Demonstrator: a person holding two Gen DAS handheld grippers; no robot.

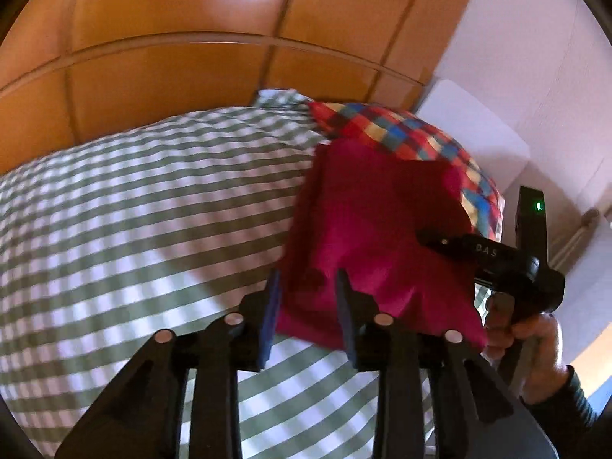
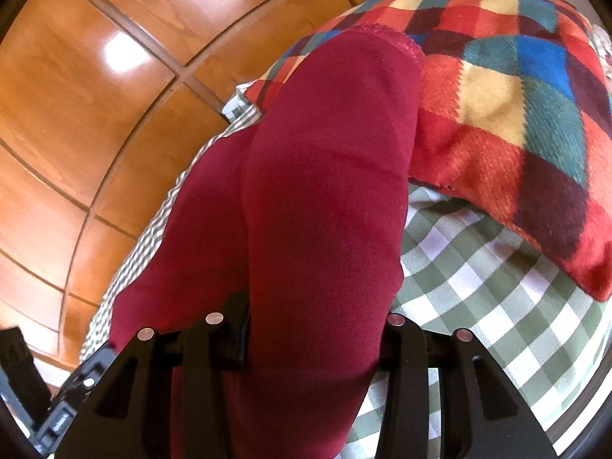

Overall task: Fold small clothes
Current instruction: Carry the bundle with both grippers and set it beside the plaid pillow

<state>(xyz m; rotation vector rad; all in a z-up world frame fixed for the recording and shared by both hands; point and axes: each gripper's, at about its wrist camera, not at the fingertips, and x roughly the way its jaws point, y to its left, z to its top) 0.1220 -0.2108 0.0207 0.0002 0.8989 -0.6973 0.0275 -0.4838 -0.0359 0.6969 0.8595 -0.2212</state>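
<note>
Black jaws of the left gripper (image 1: 308, 298) stand apart, blue pads facing each other; a fold of the crimson garment (image 1: 367, 237) lies in the gap between them, but the pads do not seem to press on it. No earlier look is on hand, so only the present stance is noted. View is blurred here.

Right gripper (image 2: 313, 329): the same crimson garment (image 2: 317, 199) runs down between its two fingers and drapes over them toward the lens. The cloth hides the fingertips; cannot tell whether the pads bite on it or merely flank it. In the left wrist view this gripper's black body reaches in from the right onto the garment, with a green light on its upper part and a hand (image 1: 535, 340) in a dark striped sleeve on the handle.

Garment: lifted and hanging in two long lobes in the right wrist view, a stitched hem at the top edge. Its far end lies against the multicoloured checked pillow (image 2: 516, 107).

Beneath: green-and-white checked bedcover (image 1: 153, 199), pillow resting on it at the far right side. Behind the bed, orange wooden wardrobe panels (image 1: 191, 19) with a bright glare patch. White wall and a white padded piece (image 1: 478, 130) beside the pillow.
</note>
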